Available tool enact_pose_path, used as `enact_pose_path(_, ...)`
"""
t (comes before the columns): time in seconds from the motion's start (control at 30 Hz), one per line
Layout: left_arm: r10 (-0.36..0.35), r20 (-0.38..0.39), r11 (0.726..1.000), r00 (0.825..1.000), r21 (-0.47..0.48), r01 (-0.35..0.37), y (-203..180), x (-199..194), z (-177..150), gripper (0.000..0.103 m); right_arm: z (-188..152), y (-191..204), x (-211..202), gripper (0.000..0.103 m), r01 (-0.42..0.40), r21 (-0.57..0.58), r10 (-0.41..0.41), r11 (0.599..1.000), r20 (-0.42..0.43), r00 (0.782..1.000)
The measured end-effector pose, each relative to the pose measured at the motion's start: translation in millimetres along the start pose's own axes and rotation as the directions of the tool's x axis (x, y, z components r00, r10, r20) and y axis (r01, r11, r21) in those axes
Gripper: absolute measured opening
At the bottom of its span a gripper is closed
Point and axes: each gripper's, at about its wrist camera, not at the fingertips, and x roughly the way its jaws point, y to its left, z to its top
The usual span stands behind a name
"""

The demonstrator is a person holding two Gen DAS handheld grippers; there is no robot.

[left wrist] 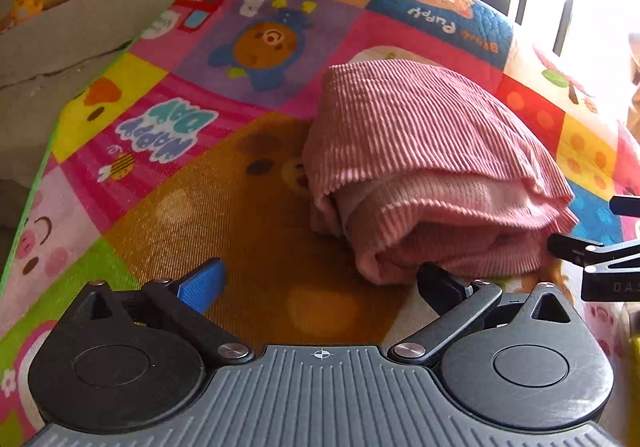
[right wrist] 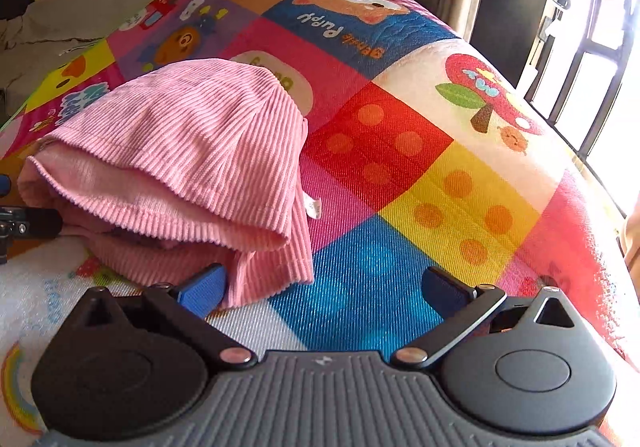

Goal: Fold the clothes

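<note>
Your pink garment (left wrist: 432,167) lies folded in a loose bundle on the mat (left wrist: 192,199), just beyond both grippers. The left gripper (left wrist: 320,279) and right gripper (right wrist: 324,287) are released, fingers wide and empty. Pinch both near corners together, lift evenly, and square the layers.

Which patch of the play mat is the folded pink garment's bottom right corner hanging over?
The blue patch of the play mat, just ahead of the right gripper. The pink garment overlaps its left edge; the red dotted patch and yellow dotted patch lie farther back.
</note>
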Motion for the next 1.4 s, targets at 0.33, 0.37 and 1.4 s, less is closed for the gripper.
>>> enact_pose_path(0.33, -0.023, 0.031, 0.999, 0.999, 0.043, 0.022, -47.1, -56.2, -54.6, 0.103, -67.4, -6.1, -68.8, 0.103, -0.061, 0.092, 0.058, 0.994, 0.035, 0.998)
enact_pose_path(0.37, -0.002, 0.041, 0.999, 0.999, 0.051, 0.000, -50.7, -57.3, -56.7, 0.103, -68.3, -6.1, -69.9, 0.103, -0.045, 0.093, 0.041, 0.995, 0.040, 0.998)
enact_pose_path(1.4, 0.013, 0.055, 1.000, 0.998, 0.022, -0.014, -51.5, -57.3, -64.5, 0.103, -73.5, -16.4, -67.0, 0.103, -0.087, 0.139, 0.083, 0.986, 0.032, 0.996)
